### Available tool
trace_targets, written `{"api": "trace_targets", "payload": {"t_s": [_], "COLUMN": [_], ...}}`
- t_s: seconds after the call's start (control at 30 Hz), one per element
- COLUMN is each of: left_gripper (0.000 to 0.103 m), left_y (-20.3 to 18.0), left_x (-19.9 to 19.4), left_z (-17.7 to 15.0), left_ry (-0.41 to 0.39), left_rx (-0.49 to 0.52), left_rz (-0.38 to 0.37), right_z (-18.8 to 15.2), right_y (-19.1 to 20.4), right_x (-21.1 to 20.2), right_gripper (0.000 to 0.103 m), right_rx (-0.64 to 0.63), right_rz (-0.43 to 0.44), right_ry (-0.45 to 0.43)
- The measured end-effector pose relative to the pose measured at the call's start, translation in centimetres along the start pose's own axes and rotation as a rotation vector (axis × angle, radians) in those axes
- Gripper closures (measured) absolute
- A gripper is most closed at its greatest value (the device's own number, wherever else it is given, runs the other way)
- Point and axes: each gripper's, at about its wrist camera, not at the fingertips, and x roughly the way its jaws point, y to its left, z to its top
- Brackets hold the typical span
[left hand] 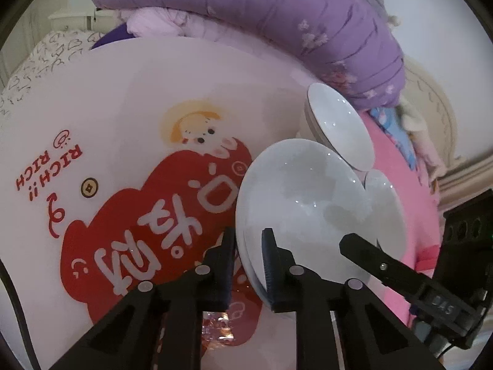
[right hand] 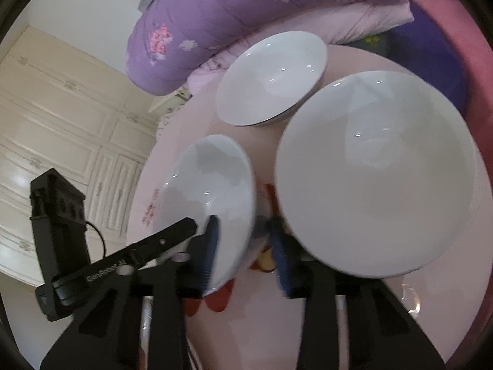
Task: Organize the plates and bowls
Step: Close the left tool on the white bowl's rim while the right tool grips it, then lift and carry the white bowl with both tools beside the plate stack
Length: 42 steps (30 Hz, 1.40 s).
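Note:
My left gripper [left hand: 249, 248] is shut on the near rim of a white bowl [left hand: 305, 197], one finger inside and one outside. My right gripper [right hand: 245, 240] straddles the other rim of the same bowl [right hand: 212, 185], its jaws apart around the wall; its finger shows in the left wrist view [left hand: 369, 251]. A large white plate [right hand: 379, 172] lies right of the bowl, and only its edge shows in the left wrist view [left hand: 388, 203]. A stack of small white plates [right hand: 271, 77] sits behind; it also shows in the left wrist view [left hand: 339, 126].
The dishes rest on a round pink table [left hand: 123, 108] with a red cartoon print. A rolled purple quilt [left hand: 277, 15] lies close behind the plates. A cream wardrobe [right hand: 61, 108] stands to the left in the right wrist view.

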Motion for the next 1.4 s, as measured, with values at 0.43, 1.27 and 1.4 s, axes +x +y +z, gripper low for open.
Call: {"api": "trace_targets", "payload": {"t_s": [0.43, 1.27, 1.4], "left_gripper": [0.091, 0.089, 0.089], "left_y": [-0.6, -4.7, -5.2], "left_x": [-2.2, -9.3, -9.8], "left_z": [-1.7, -12.1, -14.0], "left_ry": [-0.059, -0.021, -0.001], "left_rx": [0.022, 0.114, 0.130], "left_rz": [0.040, -0.057, -0.064], "right_z": [-1.0, -7.3, -9.3], "right_y": [0.7, 1.2, 0.6], "right_x": [0.1, -8.9, -9.7], "right_gripper": [0.083, 0.083, 0.083], "right_rx": [-0.045, -0.081, -0.066], "right_rz": [-0.018, -0.070, -0.082], "right_ry": [0.007, -0.035, -0.020]}}
